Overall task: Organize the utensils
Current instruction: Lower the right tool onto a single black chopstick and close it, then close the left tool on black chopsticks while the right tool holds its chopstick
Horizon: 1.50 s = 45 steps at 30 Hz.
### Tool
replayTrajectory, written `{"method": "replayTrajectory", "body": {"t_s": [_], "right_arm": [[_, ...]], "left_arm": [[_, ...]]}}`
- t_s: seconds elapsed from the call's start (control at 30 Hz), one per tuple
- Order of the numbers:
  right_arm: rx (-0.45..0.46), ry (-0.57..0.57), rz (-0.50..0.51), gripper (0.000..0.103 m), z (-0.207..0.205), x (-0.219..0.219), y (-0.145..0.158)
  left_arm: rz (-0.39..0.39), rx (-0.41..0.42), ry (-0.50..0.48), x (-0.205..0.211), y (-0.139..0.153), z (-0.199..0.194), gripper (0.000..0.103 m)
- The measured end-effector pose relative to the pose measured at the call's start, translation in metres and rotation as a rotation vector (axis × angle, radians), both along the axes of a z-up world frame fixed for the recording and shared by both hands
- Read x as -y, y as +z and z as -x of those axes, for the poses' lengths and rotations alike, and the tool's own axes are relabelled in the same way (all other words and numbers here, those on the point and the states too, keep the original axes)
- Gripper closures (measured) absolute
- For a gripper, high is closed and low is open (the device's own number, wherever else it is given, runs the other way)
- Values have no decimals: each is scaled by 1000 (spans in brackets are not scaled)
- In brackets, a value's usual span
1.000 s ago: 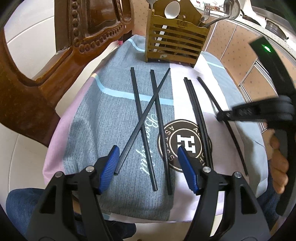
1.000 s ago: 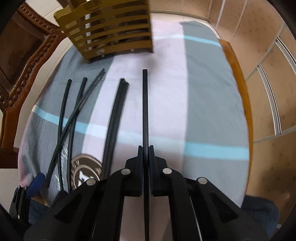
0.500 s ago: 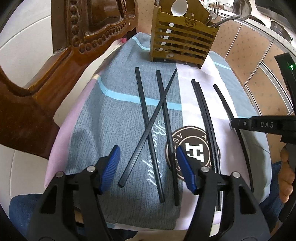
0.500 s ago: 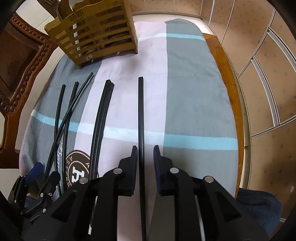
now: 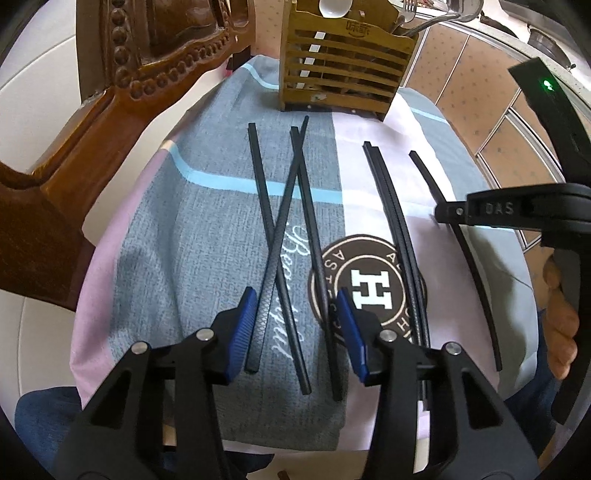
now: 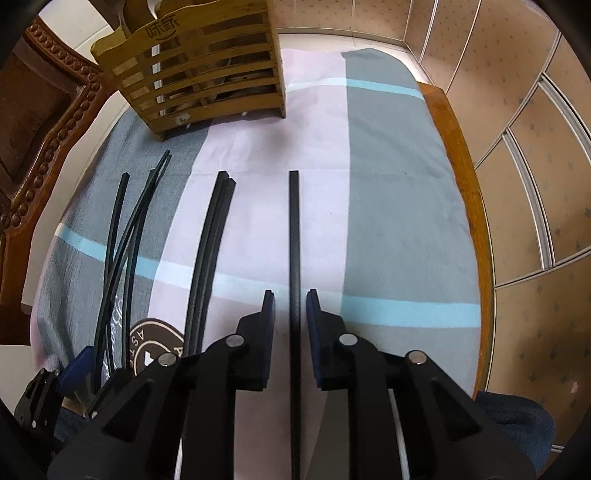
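Note:
Several black chopsticks lie on the cloth in front of a slatted wooden utensil holder (image 5: 343,74) (image 6: 199,70). Three of them cross (image 5: 284,206) on the grey panel. A close pair (image 5: 391,214) lies over the round logo, and a single chopstick (image 5: 476,280) (image 6: 294,236) lies at the right. My left gripper (image 5: 297,325) hovers over the near ends of the crossed three, its blue pads closing but not pressing. My right gripper (image 6: 290,306) (image 5: 454,214) is open astride the single chopstick, with a gap on each side.
A patchwork cloth (image 5: 207,229) covers the small wooden table (image 6: 465,206). A carved wooden chair (image 5: 129,92) stands close at the left. Spoons (image 5: 334,5) stick out of the holder. A hand (image 5: 561,325) grips the right tool. Tiled panels rise to the right.
The right jaws, shut on the single chopstick a second ago, have parted and it now lies loose between them. The left jaws have narrowed around the crossed chopsticks' near ends.

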State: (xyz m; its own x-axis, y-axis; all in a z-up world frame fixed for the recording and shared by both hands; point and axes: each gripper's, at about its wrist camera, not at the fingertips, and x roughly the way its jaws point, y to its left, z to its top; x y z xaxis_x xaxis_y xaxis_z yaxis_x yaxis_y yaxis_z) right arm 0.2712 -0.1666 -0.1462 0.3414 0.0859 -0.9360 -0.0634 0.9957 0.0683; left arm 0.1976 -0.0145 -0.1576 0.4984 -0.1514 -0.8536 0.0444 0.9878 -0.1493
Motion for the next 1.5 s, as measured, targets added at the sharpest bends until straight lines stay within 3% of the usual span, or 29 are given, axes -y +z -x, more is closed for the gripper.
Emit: {"method": "replayTrajectory", "body": {"t_s": [0.27,0.4,0.63,0.67,0.8,1.1,1.27,1.5], "right_arm": [[19,8,43,85,-10,-9,-2],[35,13,87,76,-23,-12,-3],[30,41,150,74,-38,-21,-5],[27,44,151,75,-40,-20,-4],[24,43,140,96,-38,-18,-2],[33,-67,58,96,-28,19,7],[34,-10,13,96,-31,23,10],[53,44,-18,96,-32,20,11]], "left_arm": [[6,-2,-7,0,2,1,57],[6,0,-7,2,1,1,53],[6,0,-5,4,-2,1,51],[7,0,-5,4,-2,1,51],[7,0,-5,3,1,1,50],[18,1,-6,-5,11,-3,50],[96,-1,28,-29,24,-28,50],[33,0,6,-21,38,-92,50]]}}
